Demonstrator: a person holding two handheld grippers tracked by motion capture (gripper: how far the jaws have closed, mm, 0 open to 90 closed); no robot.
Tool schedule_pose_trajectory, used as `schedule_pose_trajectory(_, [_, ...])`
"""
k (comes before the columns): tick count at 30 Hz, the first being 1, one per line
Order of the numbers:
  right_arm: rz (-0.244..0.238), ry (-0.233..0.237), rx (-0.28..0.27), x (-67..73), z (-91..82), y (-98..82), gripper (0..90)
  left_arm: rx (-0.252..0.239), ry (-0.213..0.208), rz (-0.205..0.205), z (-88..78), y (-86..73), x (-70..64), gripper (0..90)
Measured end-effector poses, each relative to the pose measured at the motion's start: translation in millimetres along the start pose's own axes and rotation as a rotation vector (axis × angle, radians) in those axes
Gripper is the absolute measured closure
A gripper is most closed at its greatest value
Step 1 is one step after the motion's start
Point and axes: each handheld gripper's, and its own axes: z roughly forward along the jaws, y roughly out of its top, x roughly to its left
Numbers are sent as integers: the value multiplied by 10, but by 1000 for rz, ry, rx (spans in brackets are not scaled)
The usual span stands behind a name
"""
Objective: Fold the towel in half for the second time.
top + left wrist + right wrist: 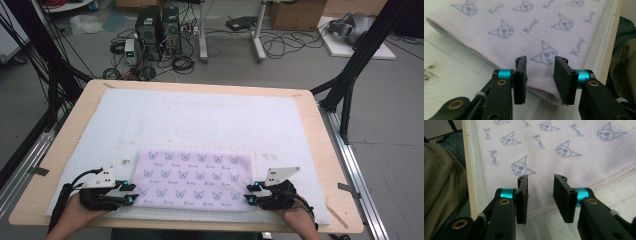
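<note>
White mat [165, 112] covered wooden table [327, 165] | folded lilac towel [192, 180] lay flat | left gripper [131, 194] released at left corner | right gripper [250, 192] released at right corner

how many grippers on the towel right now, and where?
2. The left gripper sits at the towel's near left corner, the right gripper at its near right corner. In both gripper views the jaws stand apart over the towel's edge, gripping nothing.

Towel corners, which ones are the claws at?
The two towel corners nearest the person: left claw at the near-left, right claw at the near-right. The far two lie untouched.
</note>
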Motion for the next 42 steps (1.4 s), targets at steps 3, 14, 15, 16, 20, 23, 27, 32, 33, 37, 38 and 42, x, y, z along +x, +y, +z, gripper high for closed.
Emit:
schedule_pose_trajectory(3, [-12, -9, -17, 2, -2, 3, 564, -17, 11, -4, 9, 31, 23, 576])
schedule_pose_trajectory(14, [0, -22, -72, -193, 40, 139, 450, -71, 37, -29, 82, 209, 198, 500])
schedule_pose_trajectory(15, [-2, -32, -72, -207, 46, 150, 434, -71, 41, -24, 100, 234, 220, 497])
schedule_pose_trajectory(16, [-2, -38, -72, -221, 48, 160, 421, -72, 42, -26, 123, 258, 234, 494])
schedule_pose_trajectory(20, [15, -68, -75, -278, 44, 188, 396, -85, 44, -22, 184, 349, 287, 477])
schedule_pose_trajectory(23, [16, -88, -77, -310, 37, 216, 379, -96, 45, -23, 216, 391, 310, 474])
schedule_pose_trajectory(27, [20, -108, -75, -345, 51, 241, 368, -89, 58, -18, 255, 424, 342, 462])
schedule_pose_trajectory(32, [25, -133, -77, -416, 66, 296, 349, -92, 78, -25, 267, 440, 403, 452])
schedule_pose_trajectory(33, [29, -136, -77, -438, 66, 305, 347, -89, 82, -30, 278, 441, 420, 449])
schedule_pose_trajectory(37, [49, -140, -87, -527, 70, 327, 345, -78, 95, -32, 303, 451, 486, 447])
schedule_pose_trajectory(38, [51, -140, -93, -551, 69, 333, 342, -81, 100, -32, 309, 454, 501, 447])
schedule_pose_trajectory(42, [64, -137, -113, -631, 63, 363, 336, -93, 112, -52, 313, 458, 575, 442])
